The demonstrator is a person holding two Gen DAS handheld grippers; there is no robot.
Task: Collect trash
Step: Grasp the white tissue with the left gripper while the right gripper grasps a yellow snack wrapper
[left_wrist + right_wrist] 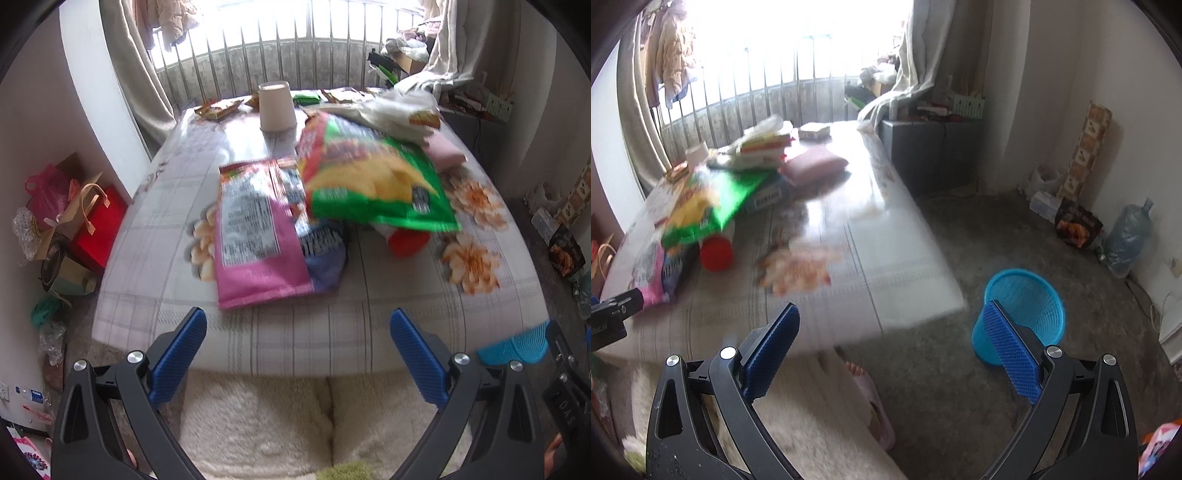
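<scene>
The pink snack bag [258,236] lies nearest on the surface [369,332]; I'd pinch its front edge with my empty, wide-open left hand-held gripper [298,354]. The right hand-held gripper [891,347], also open, hovers near the blue bin [1030,295].

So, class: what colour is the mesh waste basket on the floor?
Bright blue waste basket; clearest in the right wrist view.
</scene>
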